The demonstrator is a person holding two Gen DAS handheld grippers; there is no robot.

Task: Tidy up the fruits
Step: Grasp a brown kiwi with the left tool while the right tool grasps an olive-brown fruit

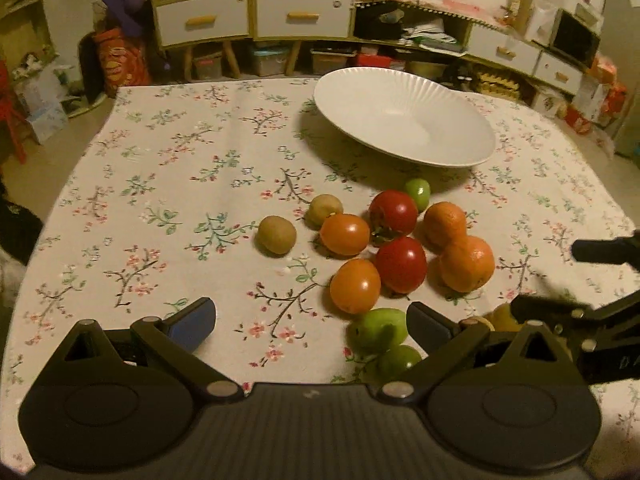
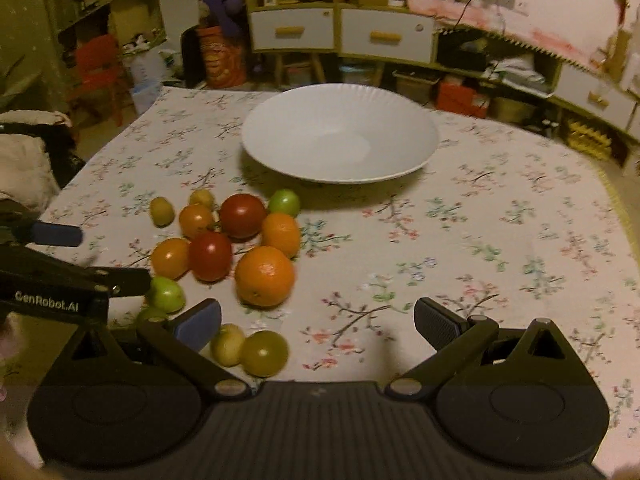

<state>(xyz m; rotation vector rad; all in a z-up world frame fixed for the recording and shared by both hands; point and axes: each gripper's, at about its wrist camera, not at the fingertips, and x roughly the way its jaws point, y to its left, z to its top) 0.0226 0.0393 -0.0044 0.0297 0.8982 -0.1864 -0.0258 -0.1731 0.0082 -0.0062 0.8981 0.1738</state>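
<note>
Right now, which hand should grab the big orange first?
Probably the right. The right hand-held gripper is open, and the big orange sits just ahead of it. The left hand-held gripper has green fruits nearer.

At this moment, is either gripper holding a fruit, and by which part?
Nothing is held. The left gripper and the right gripper are both open with only tablecloth between their fingers; the fruits lie loose on the table and the white bowl holds nothing.
</note>
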